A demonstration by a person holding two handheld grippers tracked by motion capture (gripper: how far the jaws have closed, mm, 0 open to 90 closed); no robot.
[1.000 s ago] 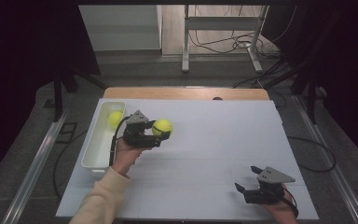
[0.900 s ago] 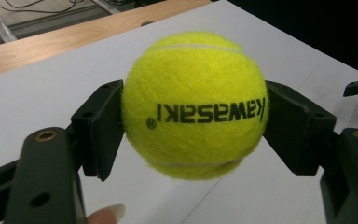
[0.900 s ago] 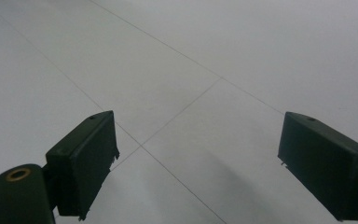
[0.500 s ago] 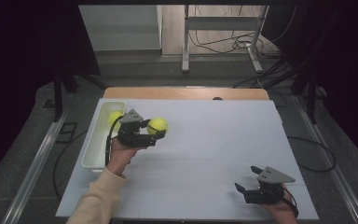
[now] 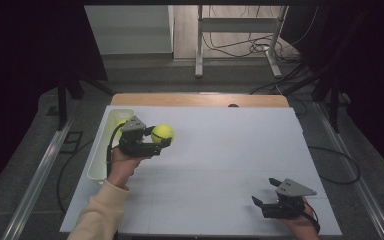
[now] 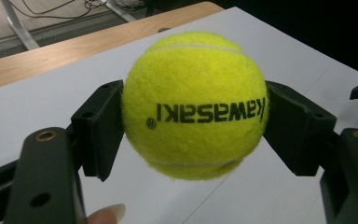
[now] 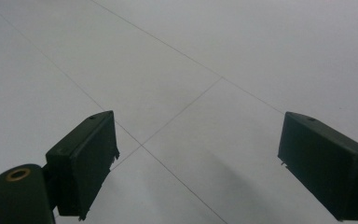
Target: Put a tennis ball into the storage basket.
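The fuzzy yellow tennis ball (image 6: 195,105), round and felt-covered, bore black "kawasaki" lettering that read mirrored in the left gripper view. The left gripper (image 5: 159,141) pinched it between flat black pads above the white table (image 5: 220,150), at three o'clock from the white plastic bin (image 5: 100,160). The right gripper (image 5: 265,192), at five o'clock, had its jaws spread apart.

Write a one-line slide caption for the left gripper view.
Left gripper clamps a yellow Kawasaki tennis ball above the white table.

A yellow-green tennis ball (image 6: 195,105) with black "Kawasaki" lettering upside down, clamped above the white table, near the tray
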